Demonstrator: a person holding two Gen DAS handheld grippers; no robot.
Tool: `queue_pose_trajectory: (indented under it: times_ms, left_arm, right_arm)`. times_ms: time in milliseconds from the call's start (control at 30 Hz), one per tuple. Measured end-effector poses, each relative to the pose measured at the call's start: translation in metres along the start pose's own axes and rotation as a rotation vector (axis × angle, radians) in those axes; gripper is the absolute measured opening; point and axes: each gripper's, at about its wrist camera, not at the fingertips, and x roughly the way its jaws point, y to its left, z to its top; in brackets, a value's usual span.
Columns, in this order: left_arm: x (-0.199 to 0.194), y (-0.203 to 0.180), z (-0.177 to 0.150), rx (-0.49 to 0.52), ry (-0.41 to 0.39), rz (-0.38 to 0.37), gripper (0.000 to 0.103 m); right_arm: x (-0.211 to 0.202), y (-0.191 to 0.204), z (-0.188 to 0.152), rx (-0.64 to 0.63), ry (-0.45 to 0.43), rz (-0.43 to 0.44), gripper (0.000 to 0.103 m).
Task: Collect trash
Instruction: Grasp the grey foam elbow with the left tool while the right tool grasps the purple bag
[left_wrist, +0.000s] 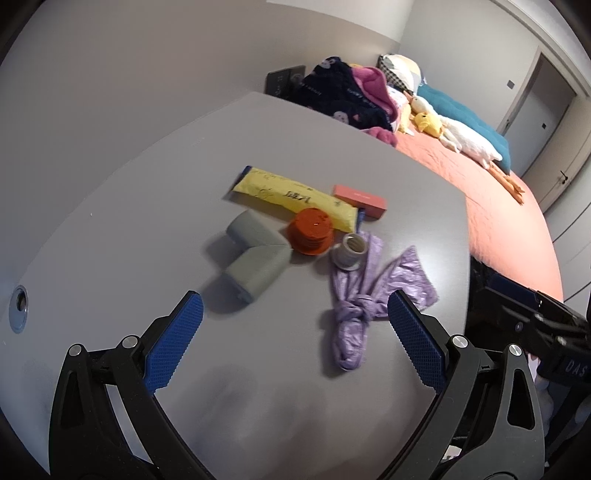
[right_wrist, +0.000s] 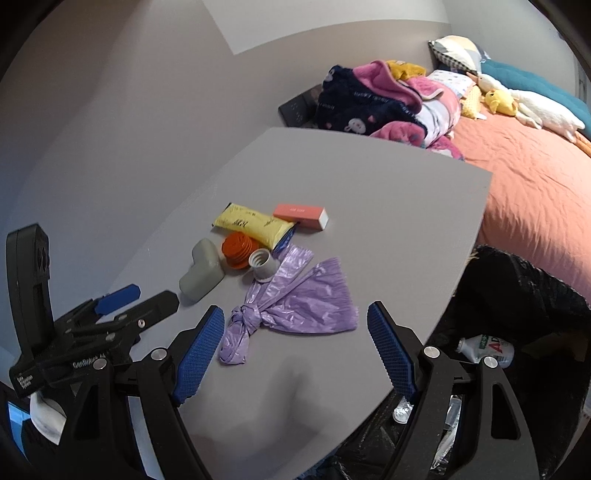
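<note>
So I'm barely into this one, going by what's in view. Six bits of trash sit clustered mid-worktop (right_wrist: 388, 229) and none of them is in a claw yet. There's a knotted purple plastic bag (right_wrist: 291, 310) nearest me, a white screw-thread cap (right_wrist: 263, 264) touching its far edge, a stack of orange lids (right_wrist: 239, 251) just left of that, a grey L-shaped foam corner piece (right_wrist: 202, 273) further left, then a yellow snack packet (right_wrist: 255, 223) and a pink box (right_wrist: 301, 216) at the far side.

My left claw (left_wrist: 295, 332) is spread wide and empty, hovering over the near part of the worktop with the foam piece and the purple bag ahead of it. My right claw (right_wrist: 295, 350) is wide and empty too, and the purple bag's knot sits just ahead of its left finger, so I'd guess that's the first pick.

Container-wise: a black bin bag (right_wrist: 524, 295) hangs open off the right edge of the worktop, beside the bed. Inside I can see a white bottle (right_wrist: 487, 349) with red lettering and some clear crumpled plastic lower down, so a bit of rubbish is in there. Everything on the worktop still has to go.
</note>
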Motion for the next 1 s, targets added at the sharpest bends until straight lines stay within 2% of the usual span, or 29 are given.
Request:
queue_pose_trajectory:
  times_ms: [367, 700, 833, 900, 1000]
  left_arm:
    - [0.04, 0.028, 0.01, -0.012, 0.064, 0.015, 0.096]
    - [0.076, 0.043, 0.018, 0.004, 0.109, 0.06, 0.095]
    - [0.08, 0.042, 0.018, 0.013, 0.105, 0.041, 0.094]
    - [0.081, 0.04, 0.017, 0.024, 0.103, 0.04, 0.093]
    - [0.083, 0.034, 0.017, 0.038, 0.107, 0.033, 0.086]
  right_arm:
    - [0.051, 0.022, 0.001, -0.049, 0.106, -0.009, 0.08]
    - [0.088, 0.033, 0.0, -0.101, 0.144, -0.084, 0.08]
    - [0.094, 0.037, -0.004, -0.137, 0.14, -0.102, 0.08]
    - [0.094, 0.04, -0.007, -0.157, 0.14, -0.1, 0.076]
    - [0.094, 0.046, -0.01, -0.183, 0.142, -0.08, 0.062]
